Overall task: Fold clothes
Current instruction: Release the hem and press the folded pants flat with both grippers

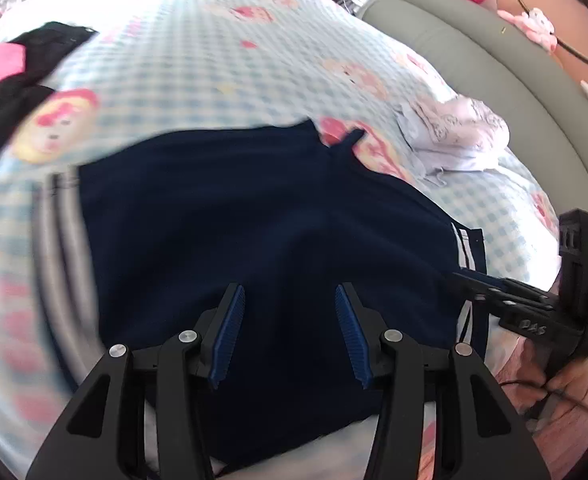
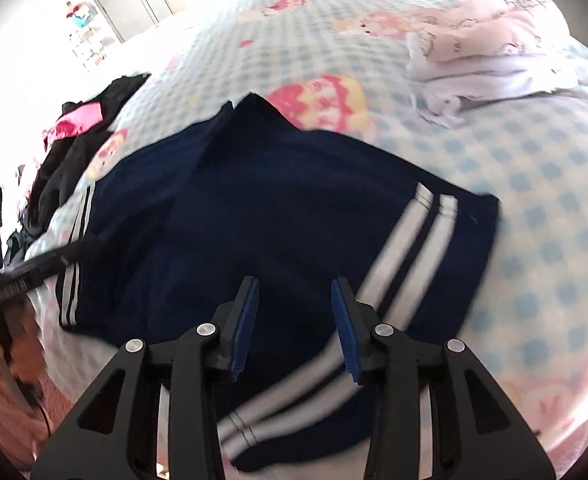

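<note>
Navy shorts [image 1: 254, 216] with white side stripes lie spread on the checked bed sheet [image 1: 198, 60], near edge. Your left claw [image 1: 290, 336] and right claw [image 2: 295, 330] both hover over them, jaws apart, gripping nothing. Fold stage unclear: shorts flat, possibly halved already. Pale folded garment [image 2: 489, 36] far right.

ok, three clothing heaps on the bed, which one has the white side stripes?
The navy shorts, spread flat directly under both hand-held grippers. The pale printed garment is crumpled further up the bed; the black and pink pile sits off to the left. Neither shows stripes.
</note>
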